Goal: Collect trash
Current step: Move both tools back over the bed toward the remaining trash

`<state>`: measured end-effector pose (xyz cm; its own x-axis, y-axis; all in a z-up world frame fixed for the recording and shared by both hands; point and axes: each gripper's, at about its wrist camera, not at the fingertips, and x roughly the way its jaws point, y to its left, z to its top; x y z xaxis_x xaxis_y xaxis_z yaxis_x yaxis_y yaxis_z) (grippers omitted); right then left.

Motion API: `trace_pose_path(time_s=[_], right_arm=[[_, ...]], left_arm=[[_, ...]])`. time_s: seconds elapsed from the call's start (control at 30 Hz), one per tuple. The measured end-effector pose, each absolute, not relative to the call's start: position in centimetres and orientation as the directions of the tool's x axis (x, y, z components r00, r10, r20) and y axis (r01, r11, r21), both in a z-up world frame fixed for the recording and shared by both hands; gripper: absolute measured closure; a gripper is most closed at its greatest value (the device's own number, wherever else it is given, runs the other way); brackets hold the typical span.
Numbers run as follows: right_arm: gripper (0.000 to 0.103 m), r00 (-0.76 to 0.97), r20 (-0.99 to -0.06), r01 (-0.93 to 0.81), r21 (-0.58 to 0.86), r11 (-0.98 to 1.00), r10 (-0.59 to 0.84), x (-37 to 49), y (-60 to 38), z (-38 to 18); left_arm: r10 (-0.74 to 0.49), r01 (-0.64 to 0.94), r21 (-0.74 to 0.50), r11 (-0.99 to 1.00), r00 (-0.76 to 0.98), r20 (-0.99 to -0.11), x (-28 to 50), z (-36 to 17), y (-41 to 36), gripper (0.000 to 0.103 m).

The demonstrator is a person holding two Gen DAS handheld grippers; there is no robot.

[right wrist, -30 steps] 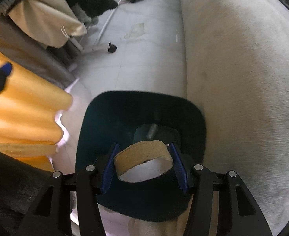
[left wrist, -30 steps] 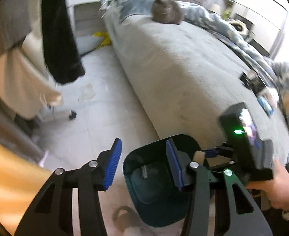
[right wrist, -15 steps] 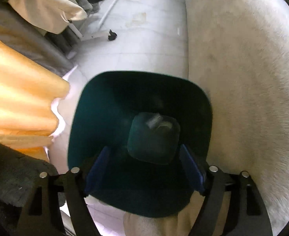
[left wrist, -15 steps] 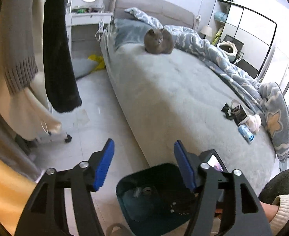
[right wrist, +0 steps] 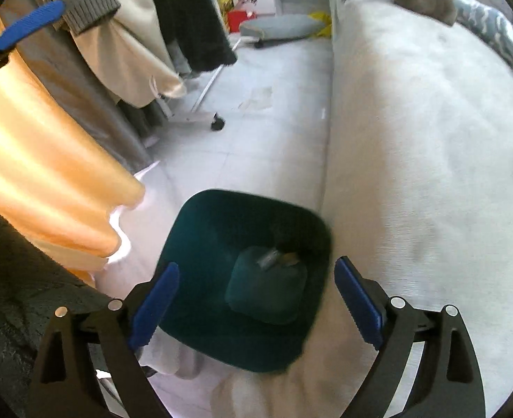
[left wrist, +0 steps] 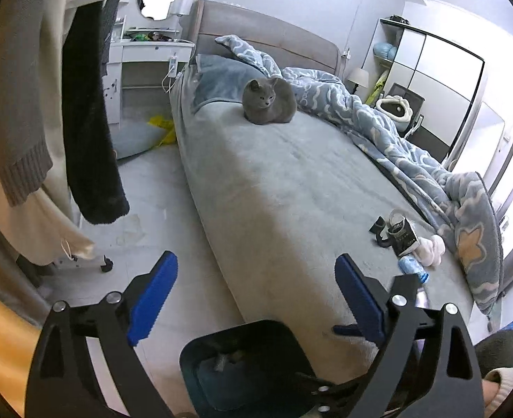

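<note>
Bin: a dark teal bin (right wrist: 246,278) is seen at lower centre of the right wrist view, standing on the pale floor (right wrist: 263,132) just beside the bed (right wrist: 413,174); in the left wrist view it is cut off by the bottom edge (left wrist: 242,365).
Bin contents: small pieces of trash (right wrist: 279,257) are seen lying at the bottom, one grey and one brownish; what they are cannot be told.
Right gripper: the right gripper (right wrist: 256,306) is pointed steeply down over the bin; its jaws are opening, blue pads wide apart, and nothing is held between them.
Left gripper: the left gripper (left wrist: 256,296) is aimed less steeply, across the bed edge; its jaws are opening too, with nothing gripped.
Trash on bed: a small black box (left wrist: 401,235), a blue wrapper (left wrist: 411,268), a white wad (left wrist: 430,250) and dark scraps (left wrist: 378,230) are seen at right of the left view, well apart from the bin.
Cat: a grey cat (left wrist: 268,102) is seated on the bed at upper centre.
Duvet: a blue patterned duvet (left wrist: 413,160) is heaped along the far side of the bed.
Clothes: hanging clothes (left wrist: 47,104) fill the left of both views, on a wheeled rack (right wrist: 200,111).
Curtain: an orange curtain (right wrist: 40,160) is seen at left in the right view, near the bin.
</note>
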<state>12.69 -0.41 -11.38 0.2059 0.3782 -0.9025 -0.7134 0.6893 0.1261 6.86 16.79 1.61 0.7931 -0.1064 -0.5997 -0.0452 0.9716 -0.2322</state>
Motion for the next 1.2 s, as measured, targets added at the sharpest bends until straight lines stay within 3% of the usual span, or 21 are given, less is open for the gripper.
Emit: trace_pose_path(time_s=[0.67,0.9,1.2], right_arm=[[0.007,0.445,-0.809,-0.611,0.04,0.79,0.385,17.6,-14.9,-2.5],[0.007,0.502,-0.795,-0.565,-0.003,0.825,0.341,20.8,-20.4,-1.9],[0.007,0.556,-0.757,-0.446,0.077,0.892,0.343,24.1,-27.9,-2.3]], left_arm=[[-0.159,0.094,-0.14,0.986,0.796,-0.584,11.4,1.3,7.6,0.007],[-0.204,0.171,-0.111,0.979,0.783,-0.587,13.1,0.6,4.7,0.007],[-0.268,0.258,-0.111,0.96,0.724,-0.635,15.7,-1.7,0.8,0.007]])
